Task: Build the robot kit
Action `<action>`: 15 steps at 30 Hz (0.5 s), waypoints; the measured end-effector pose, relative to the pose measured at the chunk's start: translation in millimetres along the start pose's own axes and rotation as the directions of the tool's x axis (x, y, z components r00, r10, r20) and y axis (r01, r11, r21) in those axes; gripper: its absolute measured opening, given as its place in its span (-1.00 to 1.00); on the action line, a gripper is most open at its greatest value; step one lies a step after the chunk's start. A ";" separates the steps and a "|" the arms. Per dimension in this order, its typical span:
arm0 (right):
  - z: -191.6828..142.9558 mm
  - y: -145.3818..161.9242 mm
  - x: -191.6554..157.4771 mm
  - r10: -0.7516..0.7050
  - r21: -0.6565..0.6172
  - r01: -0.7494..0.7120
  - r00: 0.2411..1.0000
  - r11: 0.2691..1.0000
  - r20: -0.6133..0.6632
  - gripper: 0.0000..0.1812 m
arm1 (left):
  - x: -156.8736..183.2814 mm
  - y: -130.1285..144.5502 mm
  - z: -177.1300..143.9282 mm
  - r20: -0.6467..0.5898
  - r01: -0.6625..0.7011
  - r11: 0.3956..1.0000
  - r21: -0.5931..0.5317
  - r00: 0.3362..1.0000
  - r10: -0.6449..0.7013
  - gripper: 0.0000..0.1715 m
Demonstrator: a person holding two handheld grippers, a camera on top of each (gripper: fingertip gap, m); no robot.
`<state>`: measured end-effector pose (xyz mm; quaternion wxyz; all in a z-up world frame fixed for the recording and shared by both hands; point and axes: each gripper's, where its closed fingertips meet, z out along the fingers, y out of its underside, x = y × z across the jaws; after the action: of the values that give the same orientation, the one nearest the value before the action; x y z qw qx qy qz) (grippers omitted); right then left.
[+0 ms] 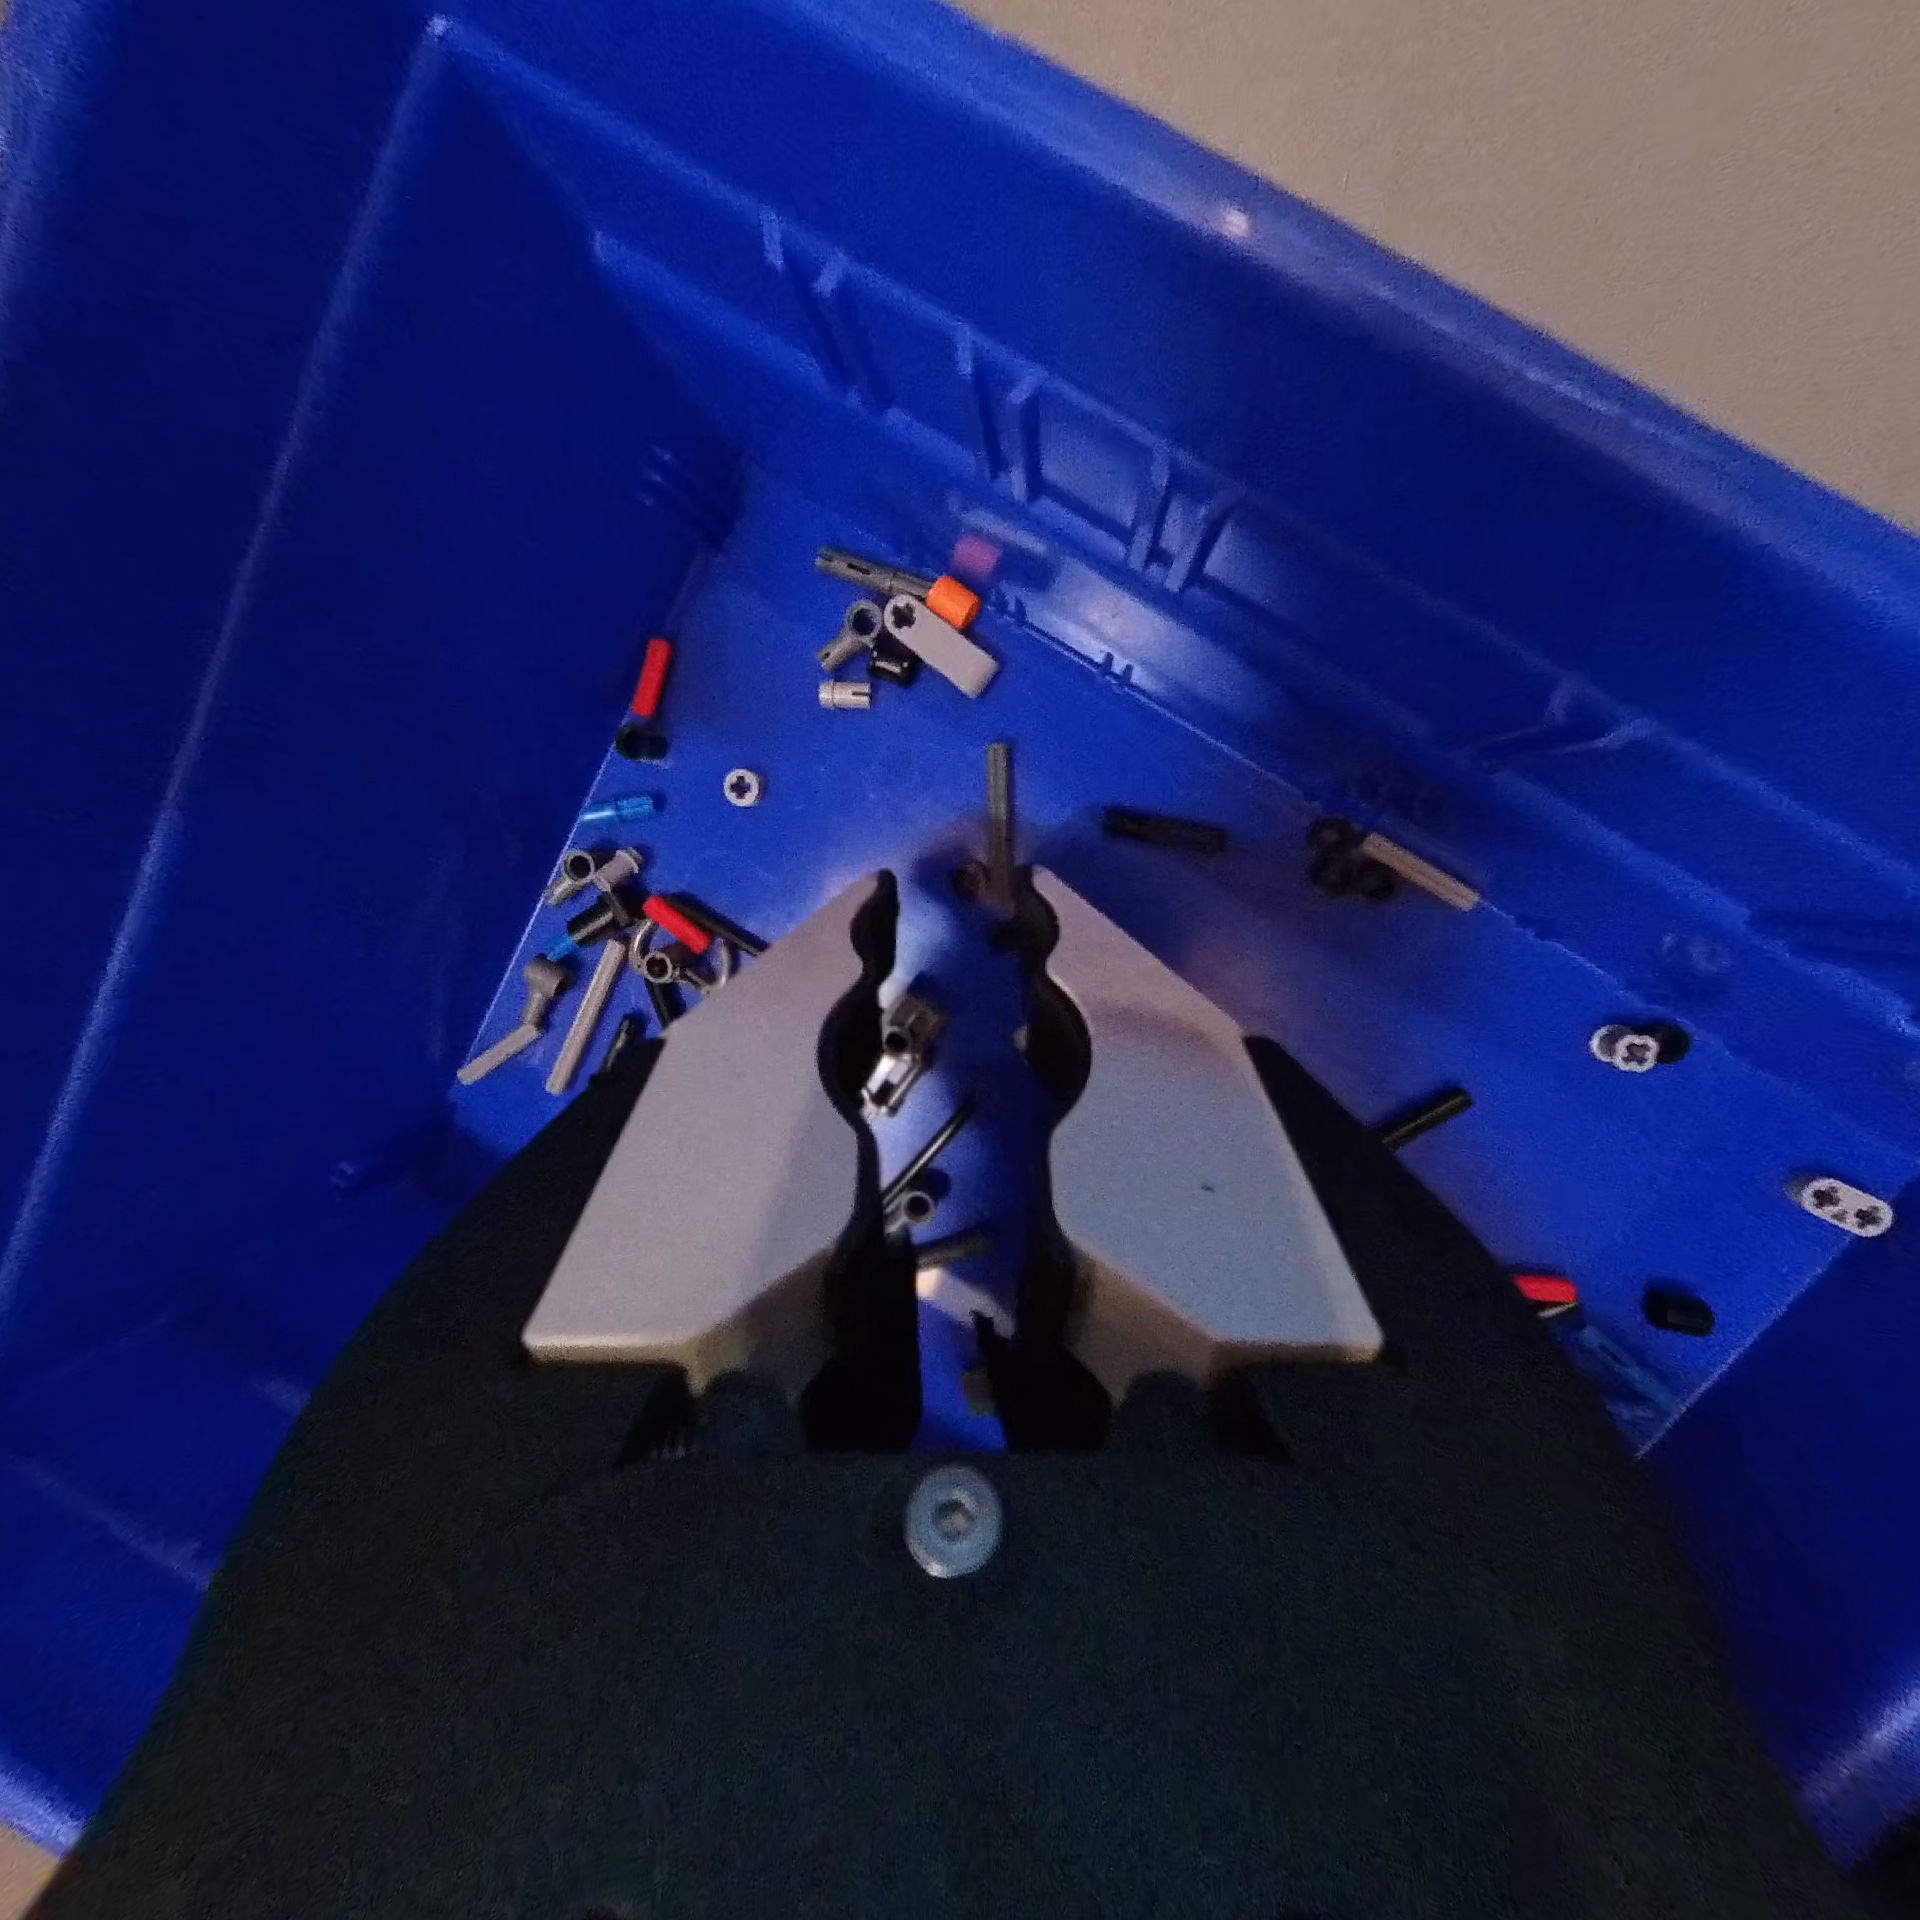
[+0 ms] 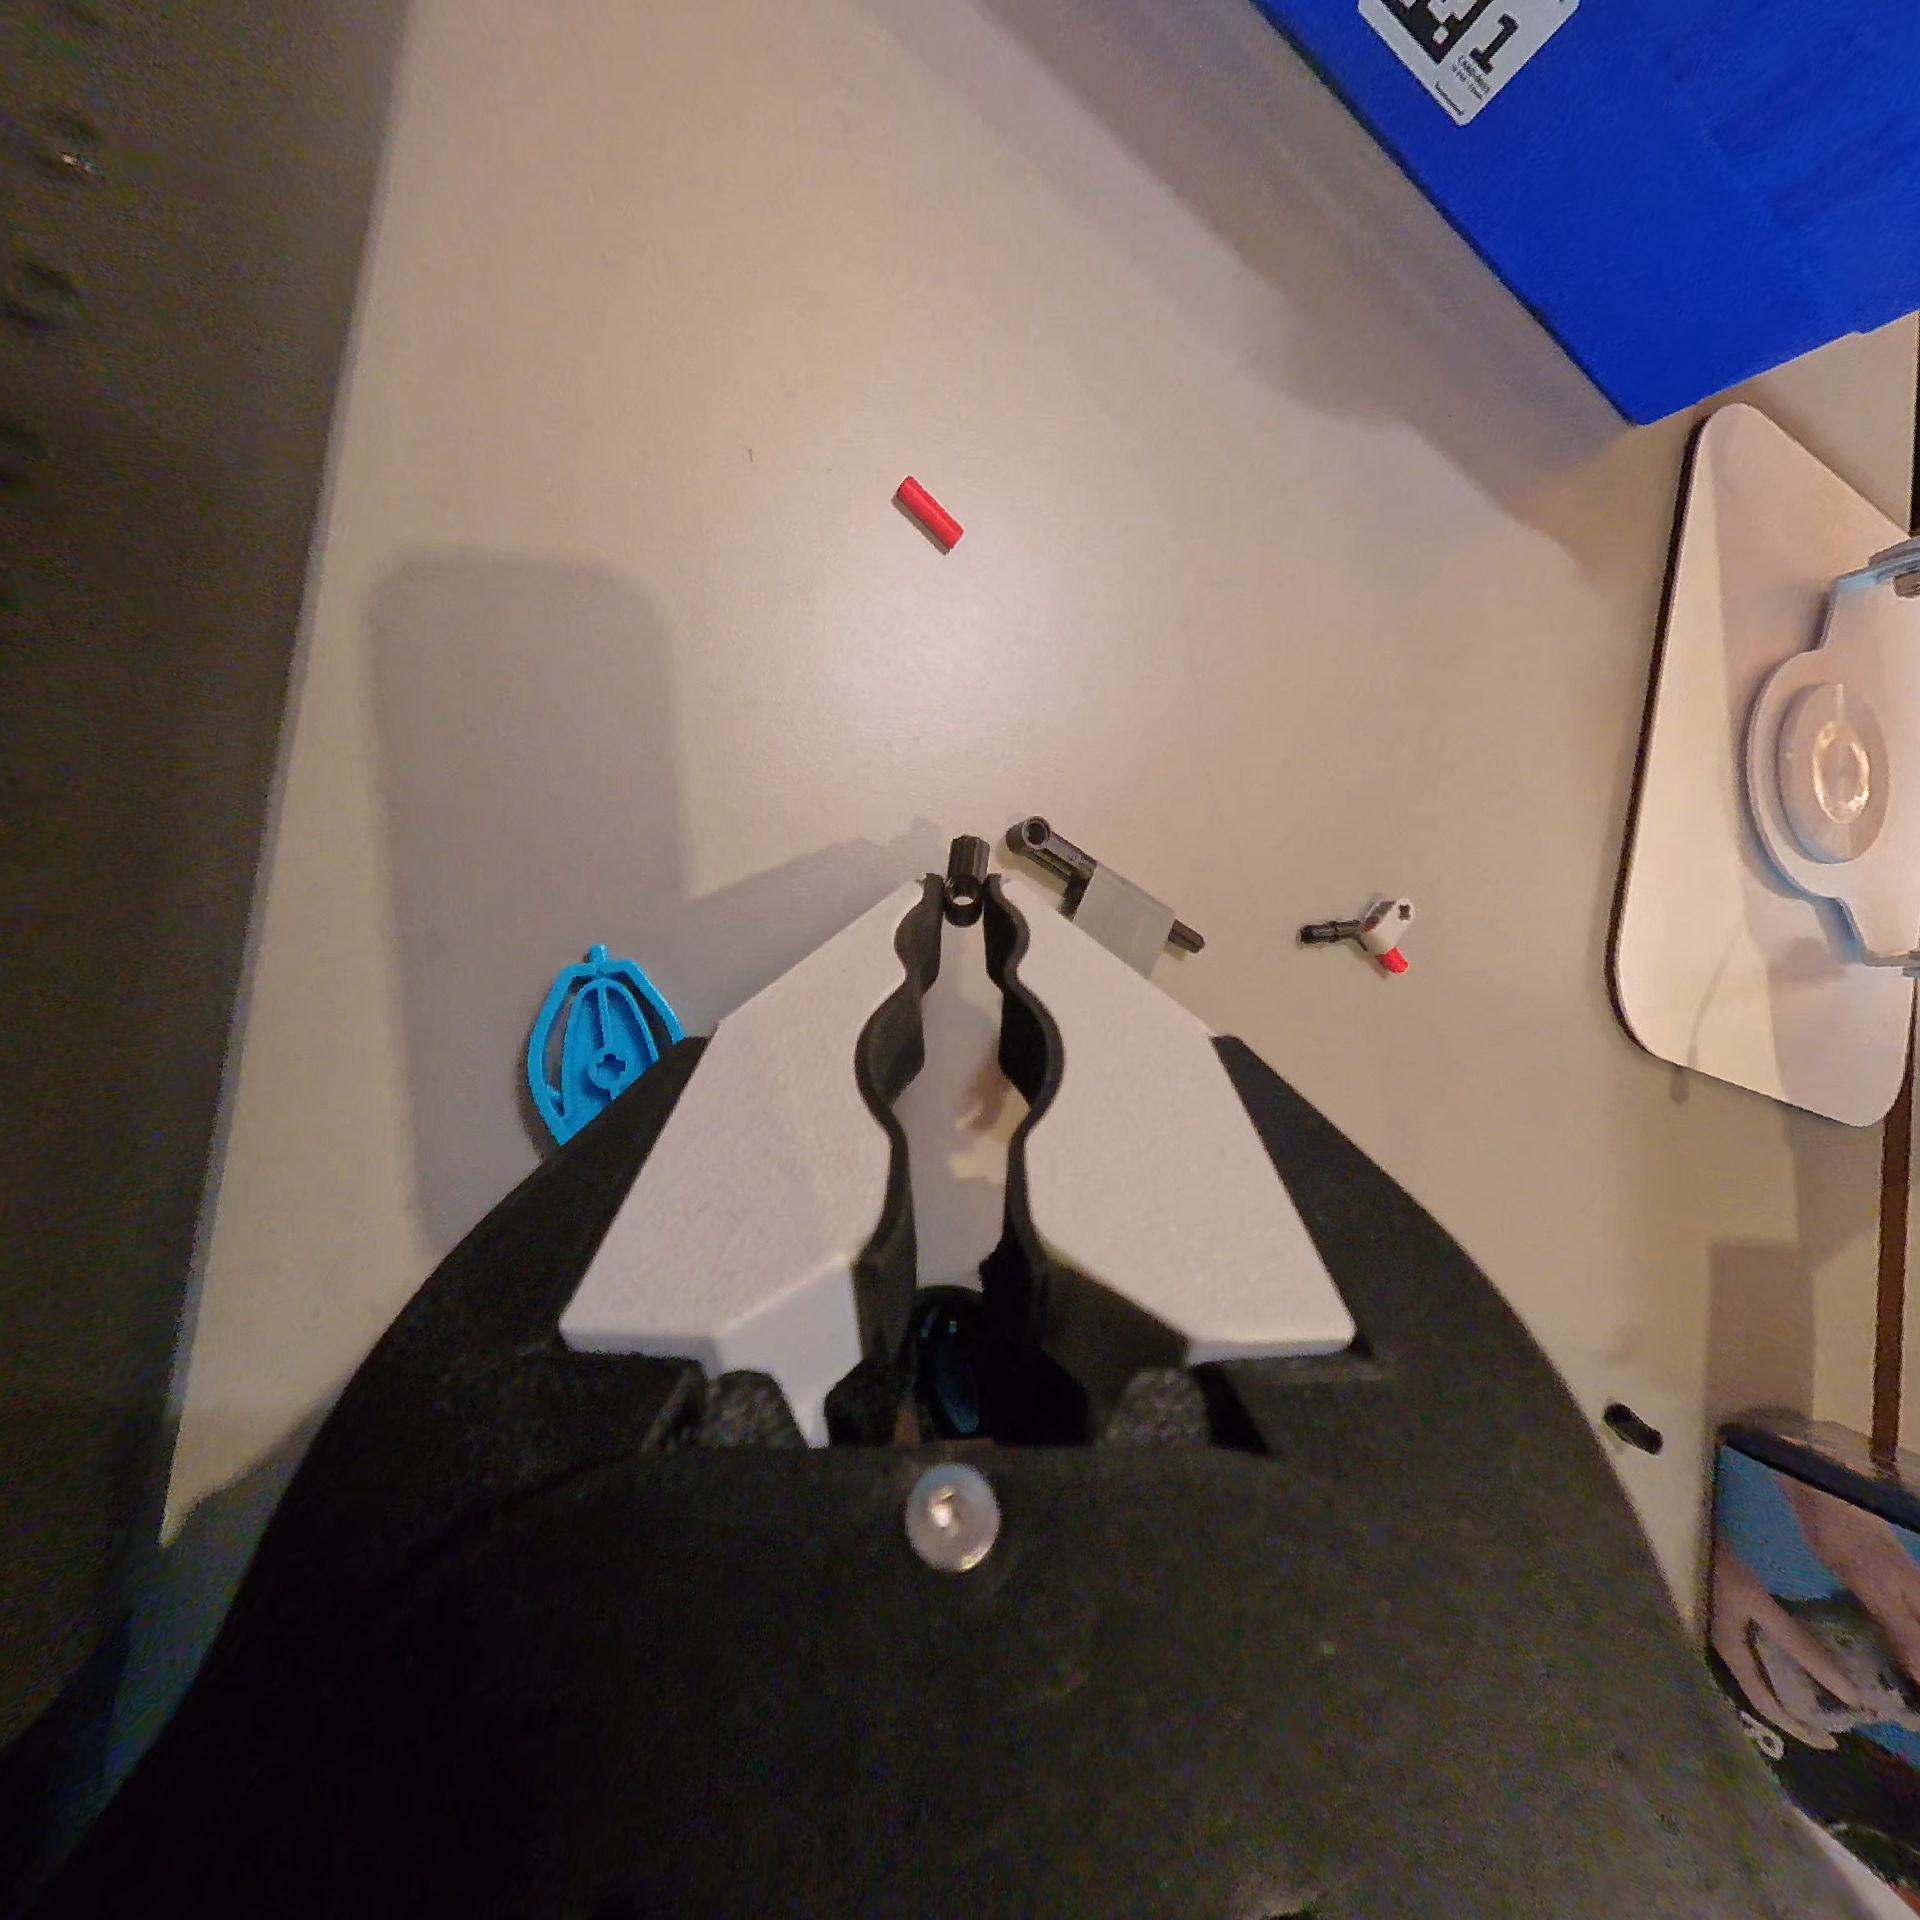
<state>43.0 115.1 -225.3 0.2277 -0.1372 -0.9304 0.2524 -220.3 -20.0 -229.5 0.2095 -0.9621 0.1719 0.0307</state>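
Observation:
My left gripper (image 1: 961,894) is inside a blue plastic bin (image 1: 436,540), low over its floor, with its jaws apart and nothing between them. A dark grey axle (image 1: 998,810) lies just past its right fingertip, and a small grey connector (image 1: 902,1049) lies on the floor under the gap. Several small grey, black, red and blue building pieces are scattered on the bin floor, with an orange bush (image 1: 953,603) at the back. My right gripper (image 2: 962,888) is over a beige table (image 2: 1195,520), shut on a small black connector (image 2: 964,883) at its tips.
On the table lie a red pin (image 2: 929,514), a grey axle assembly with a white sleeve (image 2: 1103,883), a small white, black and red piece (image 2: 1366,927) and a blue plastic part (image 2: 594,1039). The blue bin's corner (image 2: 1662,208) is at the top right. A white board with a clear holder (image 2: 1766,769) is at the right. The right gripper is farther from the orange bush (image 1: 953,603), some 25 cm, than the left, some 5 cm.

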 end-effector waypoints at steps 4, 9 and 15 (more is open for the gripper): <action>0.8 1.0 -0.4 0.001 -0.005 -0.001 1.000 1.000 0.001 -0.94 | -5.3 5.0 5.7 -0.012 0.013 0.999 -0.035 1.000 -0.013 -0.83; 0.1 1.2 -0.4 0.003 -0.001 -0.003 1.000 1.000 0.002 -0.94 | 1.2 4.3 8.2 -0.070 -0.006 1.000 -0.029 0.998 0.004 -0.88; -0.4 1.1 -0.7 0.001 -0.001 -0.001 1.000 1.000 0.002 -0.94 | 5.2 3.4 11.7 -0.108 -0.001 1.000 -0.016 0.994 -0.001 -0.94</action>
<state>43.9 115.9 -225.8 0.2267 -0.1375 -0.9307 0.2522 -216.4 -19.8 -242.2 0.1920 -0.9640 0.1829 -0.0198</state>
